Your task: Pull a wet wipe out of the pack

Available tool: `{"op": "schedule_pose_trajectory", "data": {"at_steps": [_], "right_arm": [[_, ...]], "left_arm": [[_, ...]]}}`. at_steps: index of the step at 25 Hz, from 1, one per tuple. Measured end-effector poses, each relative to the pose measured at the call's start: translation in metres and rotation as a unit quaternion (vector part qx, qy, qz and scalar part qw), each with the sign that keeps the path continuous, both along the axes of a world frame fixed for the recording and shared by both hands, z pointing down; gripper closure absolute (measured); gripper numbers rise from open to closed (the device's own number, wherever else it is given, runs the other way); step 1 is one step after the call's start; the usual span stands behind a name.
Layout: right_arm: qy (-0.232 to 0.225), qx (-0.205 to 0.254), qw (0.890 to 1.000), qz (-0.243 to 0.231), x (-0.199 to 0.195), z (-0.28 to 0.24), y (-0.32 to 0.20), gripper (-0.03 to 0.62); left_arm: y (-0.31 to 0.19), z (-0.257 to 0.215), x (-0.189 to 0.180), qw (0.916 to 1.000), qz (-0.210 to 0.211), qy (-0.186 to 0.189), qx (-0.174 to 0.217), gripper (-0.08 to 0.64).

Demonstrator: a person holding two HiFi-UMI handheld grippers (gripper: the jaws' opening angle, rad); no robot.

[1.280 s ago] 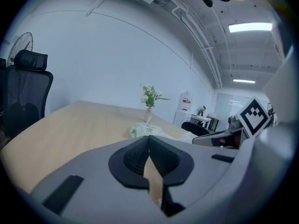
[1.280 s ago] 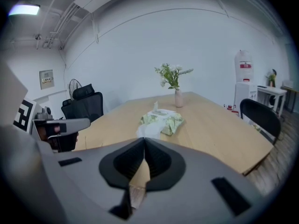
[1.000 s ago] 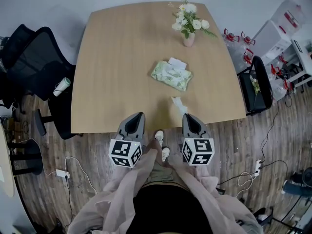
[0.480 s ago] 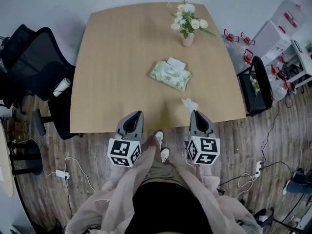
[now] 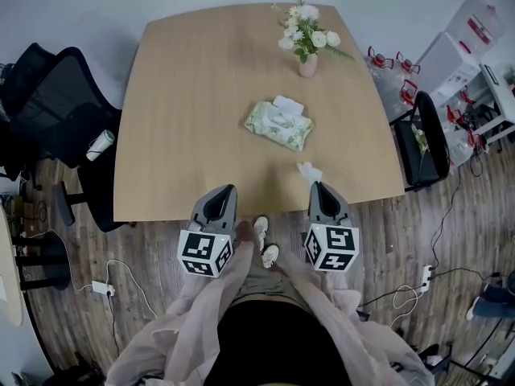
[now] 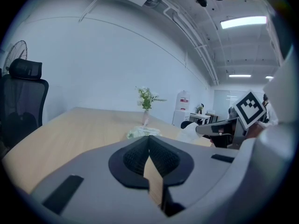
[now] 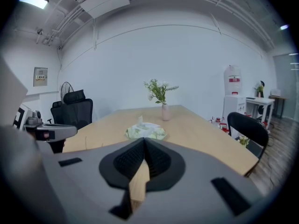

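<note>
The left tool (image 5: 225, 193) is hovering at the near edge of the tabletop (image 5: 193, 95), jaws pressed together on nothing, probably waiting in case the pack needs steadying. The pack (image 5: 278, 125) is lying mid-table, something white sticking up at its opening. The right tool (image 5: 315, 188) is pinching the wet wipe (image 5: 308, 170) in closed jaws, well apart from the pack, so the sheet is hanging clear.
</note>
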State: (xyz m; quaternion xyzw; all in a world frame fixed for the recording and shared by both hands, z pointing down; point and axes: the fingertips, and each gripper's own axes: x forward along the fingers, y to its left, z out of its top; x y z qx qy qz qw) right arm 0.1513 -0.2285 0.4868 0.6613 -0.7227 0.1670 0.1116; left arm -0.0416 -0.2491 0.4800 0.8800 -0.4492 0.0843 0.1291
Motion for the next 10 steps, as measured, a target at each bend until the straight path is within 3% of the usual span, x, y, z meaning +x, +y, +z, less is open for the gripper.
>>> {"op": "schedule_pose_trajectory", "data": {"at_steps": [10], "right_arm": [[0.003,0.002,1.000,-0.013,-0.0050,-0.0034,-0.0049,0.586]], "left_arm": [[0.0009,-0.0016,-0.0003,1.0000,-0.003,0.007,0.000,0.549]]}}
